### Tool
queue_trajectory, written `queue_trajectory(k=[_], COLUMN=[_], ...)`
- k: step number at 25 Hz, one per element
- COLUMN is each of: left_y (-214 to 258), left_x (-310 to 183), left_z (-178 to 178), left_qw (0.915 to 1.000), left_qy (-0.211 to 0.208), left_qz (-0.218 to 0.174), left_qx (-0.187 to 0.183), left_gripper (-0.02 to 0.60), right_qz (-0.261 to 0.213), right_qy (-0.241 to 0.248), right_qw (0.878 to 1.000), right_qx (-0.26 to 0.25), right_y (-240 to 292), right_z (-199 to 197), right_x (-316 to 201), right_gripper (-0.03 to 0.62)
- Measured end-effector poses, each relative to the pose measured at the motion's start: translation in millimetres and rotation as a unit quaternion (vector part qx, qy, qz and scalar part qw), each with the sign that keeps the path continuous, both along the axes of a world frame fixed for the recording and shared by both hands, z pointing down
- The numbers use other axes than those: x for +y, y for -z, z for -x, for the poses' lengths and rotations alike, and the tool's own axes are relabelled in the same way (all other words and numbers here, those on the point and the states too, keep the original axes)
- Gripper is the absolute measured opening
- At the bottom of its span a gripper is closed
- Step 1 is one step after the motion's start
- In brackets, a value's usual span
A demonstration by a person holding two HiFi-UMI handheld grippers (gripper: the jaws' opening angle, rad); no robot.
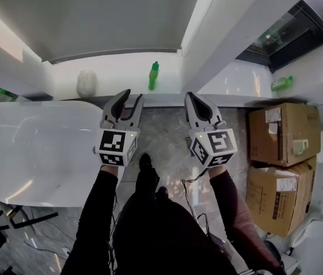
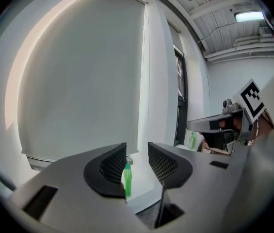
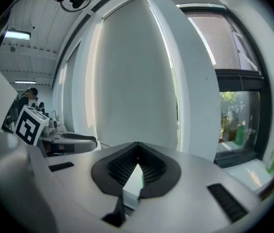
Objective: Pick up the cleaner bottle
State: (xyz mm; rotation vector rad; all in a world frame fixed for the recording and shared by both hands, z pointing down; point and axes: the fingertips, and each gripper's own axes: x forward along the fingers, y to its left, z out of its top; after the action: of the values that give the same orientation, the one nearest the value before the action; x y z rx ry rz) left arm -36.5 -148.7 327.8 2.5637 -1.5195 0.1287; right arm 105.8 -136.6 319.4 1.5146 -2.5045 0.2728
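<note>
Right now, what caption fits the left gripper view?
Left gripper, jaws apart, lined up on the green cleaner bottle standing on the white ledge ahead.

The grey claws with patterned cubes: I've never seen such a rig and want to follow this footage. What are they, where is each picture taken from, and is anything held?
A person holds a gripper in each hand. The head view looks down from a camera on their head; the two gripper views come from cameras on the grippers, looking along the jaws. The left gripper has its jaws apart, the right gripper shut; both are empty. The green cleaner bottle stands on the white ledge ahead, untouched.
</note>
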Motion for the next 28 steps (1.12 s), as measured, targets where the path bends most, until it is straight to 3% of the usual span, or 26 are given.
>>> queue_trajectory(k=[13, 28], left_y=[-59, -137], left_x=[-54, -100], left_z=[-15, -35], left_qw=[0.9984, 0.9955], left_qy=[-0.033, -0.029], left_qz=[0.044, 0.083], left_qx=[-0.009, -0.035], left_gripper=[0.202, 0.236], right_qz=[0.005, 0.020], right_qy=[-0.015, -0.002], right_qw=[1.000, 0.999], right_qx=[0.018, 0.028], right_y=[-24, -81], right_z=[11, 8], right_x=[-48, -88], right_gripper=[0.001, 0.000])
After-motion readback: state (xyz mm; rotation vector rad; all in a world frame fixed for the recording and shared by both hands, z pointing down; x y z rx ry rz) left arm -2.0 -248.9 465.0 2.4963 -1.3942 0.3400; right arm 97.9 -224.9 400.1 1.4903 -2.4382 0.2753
